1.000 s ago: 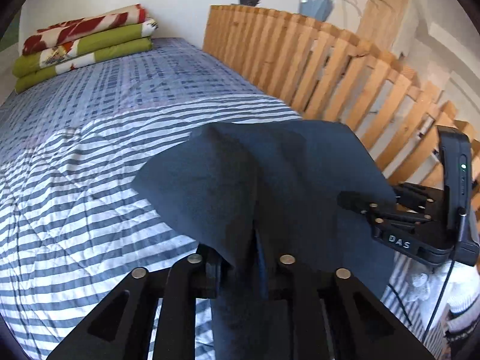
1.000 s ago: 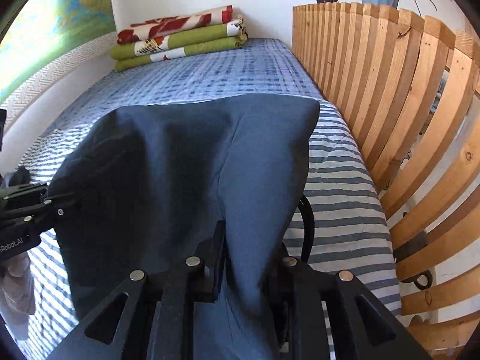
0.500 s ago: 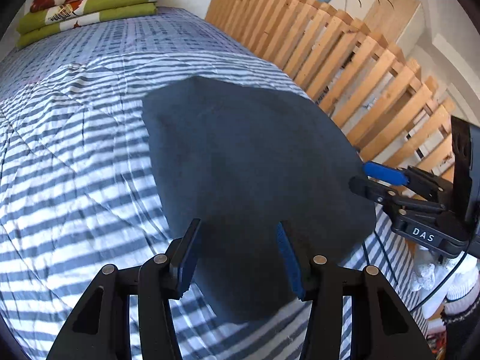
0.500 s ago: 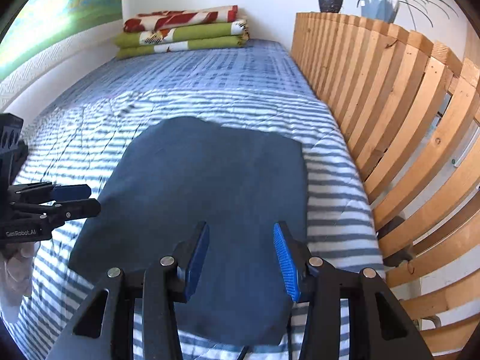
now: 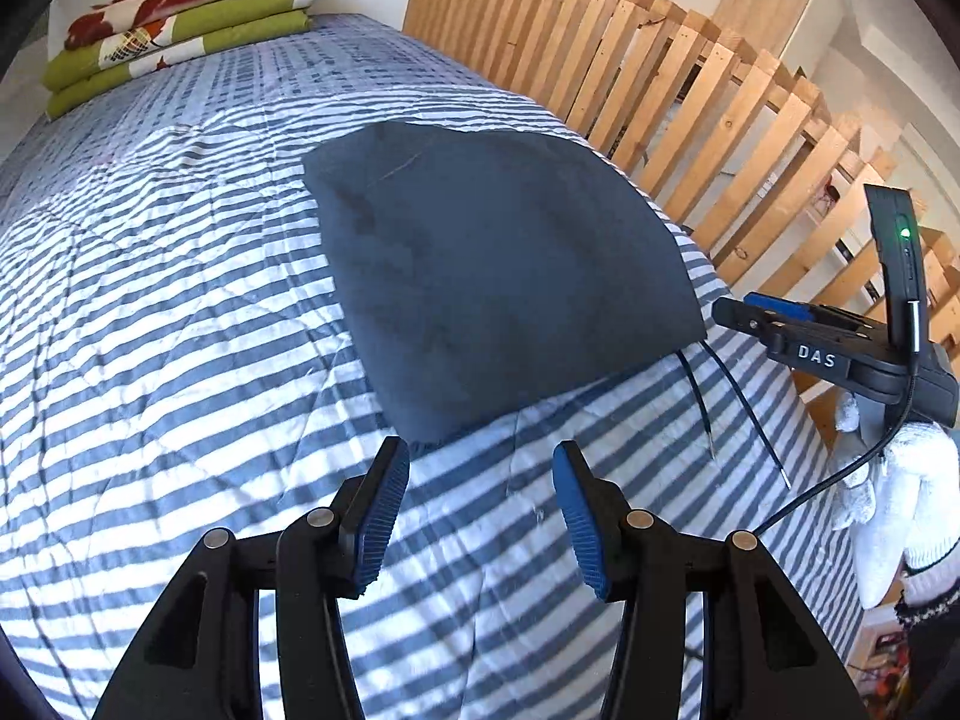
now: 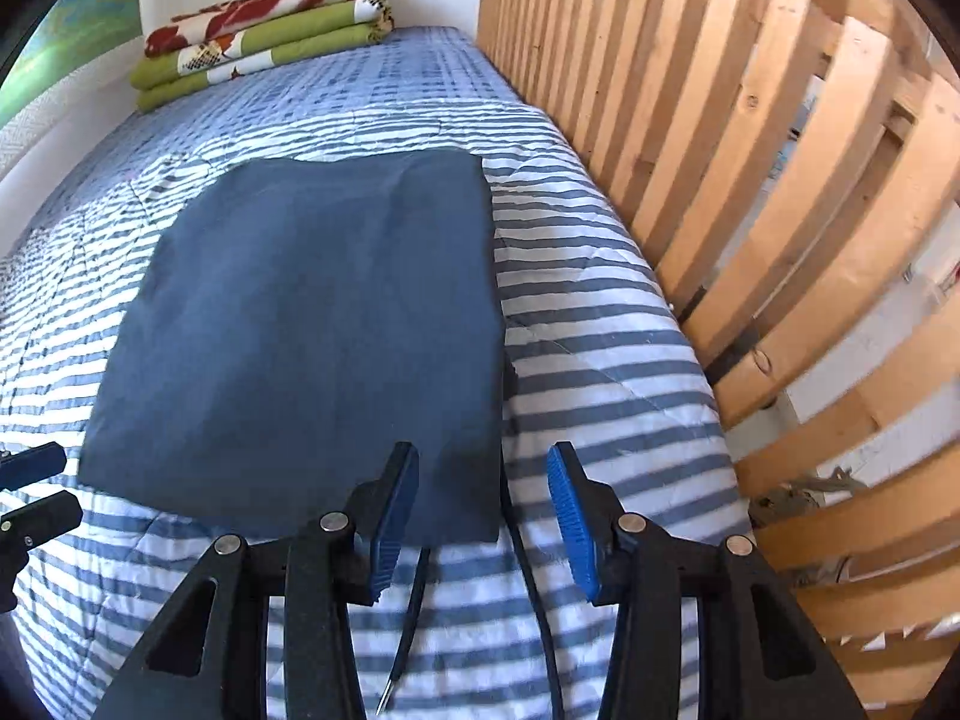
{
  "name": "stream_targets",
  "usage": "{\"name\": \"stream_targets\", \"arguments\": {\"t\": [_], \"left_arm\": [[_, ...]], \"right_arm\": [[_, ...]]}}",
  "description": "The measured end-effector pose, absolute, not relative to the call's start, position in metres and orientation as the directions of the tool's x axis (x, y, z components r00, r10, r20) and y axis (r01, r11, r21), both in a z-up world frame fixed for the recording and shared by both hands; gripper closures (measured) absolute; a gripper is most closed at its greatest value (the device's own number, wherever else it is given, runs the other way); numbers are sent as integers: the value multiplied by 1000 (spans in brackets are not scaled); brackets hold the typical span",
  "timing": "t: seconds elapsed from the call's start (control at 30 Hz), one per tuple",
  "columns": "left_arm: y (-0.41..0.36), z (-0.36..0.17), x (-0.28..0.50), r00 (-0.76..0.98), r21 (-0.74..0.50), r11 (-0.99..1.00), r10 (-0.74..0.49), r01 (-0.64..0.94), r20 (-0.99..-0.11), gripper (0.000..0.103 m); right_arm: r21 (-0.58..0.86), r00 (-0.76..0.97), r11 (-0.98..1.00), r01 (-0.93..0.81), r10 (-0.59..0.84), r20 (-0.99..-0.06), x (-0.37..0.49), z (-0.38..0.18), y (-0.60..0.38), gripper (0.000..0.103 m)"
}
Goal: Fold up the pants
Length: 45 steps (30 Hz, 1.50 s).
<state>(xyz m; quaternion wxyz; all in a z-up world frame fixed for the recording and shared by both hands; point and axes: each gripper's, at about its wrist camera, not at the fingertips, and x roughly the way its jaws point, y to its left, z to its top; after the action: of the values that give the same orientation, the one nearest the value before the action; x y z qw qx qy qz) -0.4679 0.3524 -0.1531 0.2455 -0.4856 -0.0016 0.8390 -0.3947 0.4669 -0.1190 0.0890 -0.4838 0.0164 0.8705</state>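
Note:
The dark blue pants (image 5: 498,264) lie folded into a flat rectangle (image 6: 312,324) on the striped bedcover. Two dark drawstrings (image 5: 729,390) trail out from under their near edge (image 6: 408,618). My left gripper (image 5: 480,516) stands open just short of the fold's near corner, nothing between its blue pads. My right gripper (image 6: 483,522) is open too, hovering over the near right corner of the pants and holding nothing. Seen from the left wrist, the right gripper (image 5: 774,315) sits at the right edge of the fold. The left gripper's fingertips (image 6: 36,498) show at the far left of the right wrist view.
A striped blue and white bedcover (image 5: 150,360) covers the bed. Folded green and red blankets (image 6: 264,30) are stacked at the far end. A wooden slat railing (image 6: 750,180) runs along the right side. A person's white-gloved hand (image 5: 900,498) holds the right gripper.
Both grippers have let go of the pants, which went from lifted and draped to flat on the bed. The two grippers have since drawn back toward the near edge, jaws open.

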Motion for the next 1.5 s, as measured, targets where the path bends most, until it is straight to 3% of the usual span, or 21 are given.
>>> {"name": "stream_targets", "arguments": {"t": [0.1,0.23,0.5,0.63,0.83,1.03,1.5], "left_arm": [[331,-124,-428,-443,-218,-889,398,-403,-803,50],[304,-81,-368,-488,-200,-896,390,-396,-781,49],[257,5,-228,-572,-131,-889,388,-438,-723,49],[226,35,-160,-630,-109,-901,377,-421,-679,42],[191,38,-71,-661,-89,-920,338,-381,-670,41],[177,27,-7,-673,-110,-929,333,-352,-661,37],[198,17,42,-679,-118,-919,359,-375,-641,26]], "right_arm": [[13,-556,-985,-170,85,-827,-349,-95,454,61],[16,-617,-992,-129,68,-784,-277,-58,414,50],[11,-723,-997,-82,52,-689,-145,23,325,43],[21,-763,-998,-56,30,-646,-94,52,286,40],[-47,-805,-998,-48,67,-590,-18,61,235,35],[4,-806,-1000,-21,15,-592,28,51,215,35],[20,-812,-998,-67,43,-582,71,40,222,35]]}}
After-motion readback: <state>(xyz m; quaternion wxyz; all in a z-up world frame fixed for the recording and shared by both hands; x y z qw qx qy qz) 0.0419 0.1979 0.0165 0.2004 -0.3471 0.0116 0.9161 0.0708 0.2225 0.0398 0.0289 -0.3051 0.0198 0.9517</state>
